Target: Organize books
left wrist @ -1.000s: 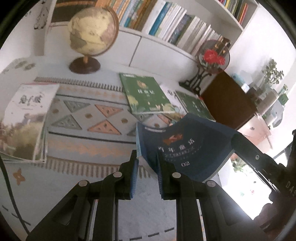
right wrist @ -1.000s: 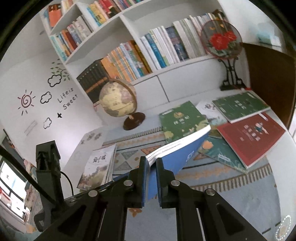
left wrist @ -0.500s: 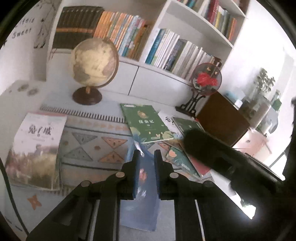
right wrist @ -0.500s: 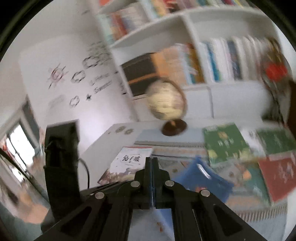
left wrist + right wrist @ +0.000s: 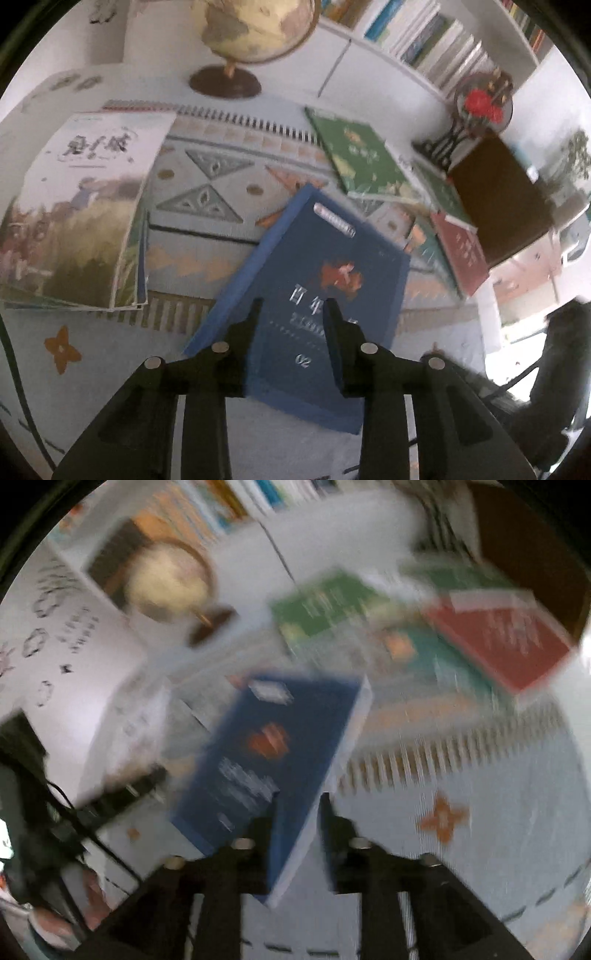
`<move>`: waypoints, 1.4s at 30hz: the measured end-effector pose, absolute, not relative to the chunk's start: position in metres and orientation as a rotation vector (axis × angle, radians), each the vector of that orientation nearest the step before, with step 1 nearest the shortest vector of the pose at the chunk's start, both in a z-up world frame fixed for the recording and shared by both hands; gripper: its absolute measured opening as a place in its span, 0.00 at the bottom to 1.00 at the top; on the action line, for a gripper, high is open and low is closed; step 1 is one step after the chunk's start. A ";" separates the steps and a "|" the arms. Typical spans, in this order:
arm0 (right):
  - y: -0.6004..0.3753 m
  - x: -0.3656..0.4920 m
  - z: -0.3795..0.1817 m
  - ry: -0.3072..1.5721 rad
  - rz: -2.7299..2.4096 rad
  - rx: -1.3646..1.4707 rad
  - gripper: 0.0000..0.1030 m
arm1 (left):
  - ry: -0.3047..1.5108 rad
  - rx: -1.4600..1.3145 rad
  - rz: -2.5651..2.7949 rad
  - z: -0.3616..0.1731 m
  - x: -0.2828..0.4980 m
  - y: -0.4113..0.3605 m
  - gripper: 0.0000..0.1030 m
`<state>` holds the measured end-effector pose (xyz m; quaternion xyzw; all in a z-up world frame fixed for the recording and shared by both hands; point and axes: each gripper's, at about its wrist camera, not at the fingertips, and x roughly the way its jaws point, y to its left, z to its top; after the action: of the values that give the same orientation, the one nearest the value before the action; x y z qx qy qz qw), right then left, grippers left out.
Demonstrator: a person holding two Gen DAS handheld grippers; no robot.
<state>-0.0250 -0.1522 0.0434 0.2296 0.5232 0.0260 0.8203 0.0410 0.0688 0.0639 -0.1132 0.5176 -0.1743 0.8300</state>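
A blue book (image 5: pixel 317 291) lies cover-up on the patterned mat, just in front of both grippers. My left gripper (image 5: pixel 291 314) is open, its fingers spread over the book's near half. In the blurred right wrist view the same blue book (image 5: pixel 273 753) shows, and my right gripper (image 5: pixel 297 808) is open around its near right edge. A stack topped by a white book (image 5: pixel 77 210) lies at the left. A green book (image 5: pixel 360 158) and a red book (image 5: pixel 463 254) lie in the pile at the right.
A globe (image 5: pixel 255 33) stands at the back of the table. A round fan ornament with red flowers (image 5: pixel 480 107) and a dark brown cabinet (image 5: pixel 502 199) are at the right. Filled bookshelves (image 5: pixel 424 40) line the wall behind.
Both grippers held the blue book upright between them and have opened. The book now lies flat on the mat. The right wrist view is swinging fast and is blurred.
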 end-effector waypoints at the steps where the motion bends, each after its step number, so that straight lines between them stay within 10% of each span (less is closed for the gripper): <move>1: -0.152 -0.028 0.034 1.133 0.073 0.530 0.51 | 1.111 -0.224 -0.378 0.061 0.044 0.068 0.30; 25: -0.141 -0.023 0.006 0.984 0.279 0.877 1.00 | 1.271 -0.162 -0.530 0.017 0.077 0.089 0.37; 42: -0.120 0.001 -0.004 1.132 0.548 0.983 0.83 | 1.239 -0.088 -0.487 0.020 0.073 0.077 0.40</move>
<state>0.0010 -0.1205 -0.0038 0.4409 0.5078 0.2460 0.6980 0.0730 0.0767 0.0201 -0.0407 0.5747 -0.2260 0.7855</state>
